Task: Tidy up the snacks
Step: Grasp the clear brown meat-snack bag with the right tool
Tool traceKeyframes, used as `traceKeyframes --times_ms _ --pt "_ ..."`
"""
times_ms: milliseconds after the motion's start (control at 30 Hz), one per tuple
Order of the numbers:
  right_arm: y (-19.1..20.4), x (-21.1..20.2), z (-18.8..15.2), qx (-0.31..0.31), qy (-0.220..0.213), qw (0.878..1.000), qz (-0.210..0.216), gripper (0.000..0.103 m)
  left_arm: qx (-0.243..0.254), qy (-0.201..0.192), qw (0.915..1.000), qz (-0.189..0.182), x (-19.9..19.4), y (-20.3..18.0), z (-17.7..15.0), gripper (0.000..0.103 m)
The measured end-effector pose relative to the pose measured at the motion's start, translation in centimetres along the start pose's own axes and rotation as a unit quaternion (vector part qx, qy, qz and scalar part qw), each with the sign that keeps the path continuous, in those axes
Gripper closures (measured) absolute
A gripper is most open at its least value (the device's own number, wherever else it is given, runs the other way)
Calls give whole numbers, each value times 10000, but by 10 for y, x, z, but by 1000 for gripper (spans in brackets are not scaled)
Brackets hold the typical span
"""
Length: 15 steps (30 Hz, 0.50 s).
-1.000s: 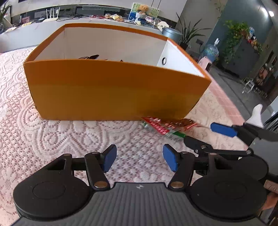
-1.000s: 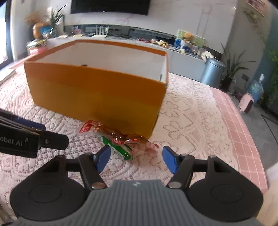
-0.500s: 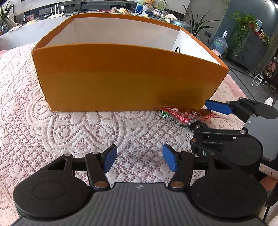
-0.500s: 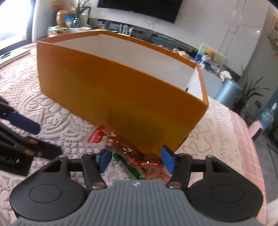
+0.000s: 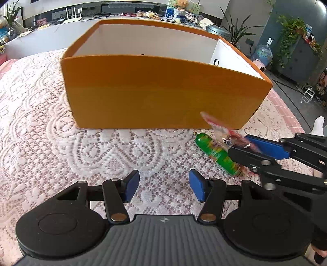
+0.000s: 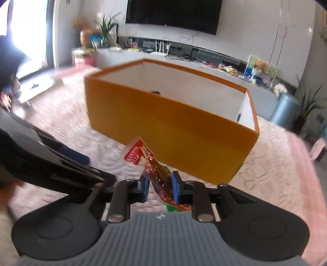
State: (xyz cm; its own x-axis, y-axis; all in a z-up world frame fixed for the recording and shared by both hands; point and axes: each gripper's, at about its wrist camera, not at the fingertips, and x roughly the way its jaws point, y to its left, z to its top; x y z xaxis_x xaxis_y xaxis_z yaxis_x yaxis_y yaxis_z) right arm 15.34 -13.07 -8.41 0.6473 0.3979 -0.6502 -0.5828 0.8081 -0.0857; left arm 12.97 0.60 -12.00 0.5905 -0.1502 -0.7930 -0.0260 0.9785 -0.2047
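An open orange box [image 5: 159,92] with white inner walls stands on the lace-covered table; it also shows in the right wrist view [image 6: 175,126]. My right gripper [image 6: 159,187] is shut on a red and clear snack packet [image 6: 149,163] and holds it raised in front of the box's near wall. In the left wrist view the same packet [image 5: 218,125] sticks up from the right gripper [image 5: 245,147]. A green snack packet [image 5: 216,153] lies on the cloth beside it. My left gripper [image 5: 163,185] is open and empty, low over the cloth.
The lace tablecloth [image 5: 40,126] covers the table around the box. A dark item [image 6: 155,92] lies inside the box. A counter with clutter [image 5: 130,14] runs behind. The table's right edge [image 5: 286,106] drops to the floor.
My right gripper has shut on the red snack packet and lifted it off the cloth. The green packet has stayed on the table. The left gripper has drawn back a little.
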Motion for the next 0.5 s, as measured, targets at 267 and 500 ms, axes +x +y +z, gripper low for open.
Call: traceKeyframes --times_ms 267,500 --pt "-8 -35 3 680 -352 9970 -67 89 76 -147 9998 -129 -22 7 -5 37" --pt "-18 -40 -13 509 -89 9936 -1005 89 260 -62 9984 -490 -30 2 -10 37"
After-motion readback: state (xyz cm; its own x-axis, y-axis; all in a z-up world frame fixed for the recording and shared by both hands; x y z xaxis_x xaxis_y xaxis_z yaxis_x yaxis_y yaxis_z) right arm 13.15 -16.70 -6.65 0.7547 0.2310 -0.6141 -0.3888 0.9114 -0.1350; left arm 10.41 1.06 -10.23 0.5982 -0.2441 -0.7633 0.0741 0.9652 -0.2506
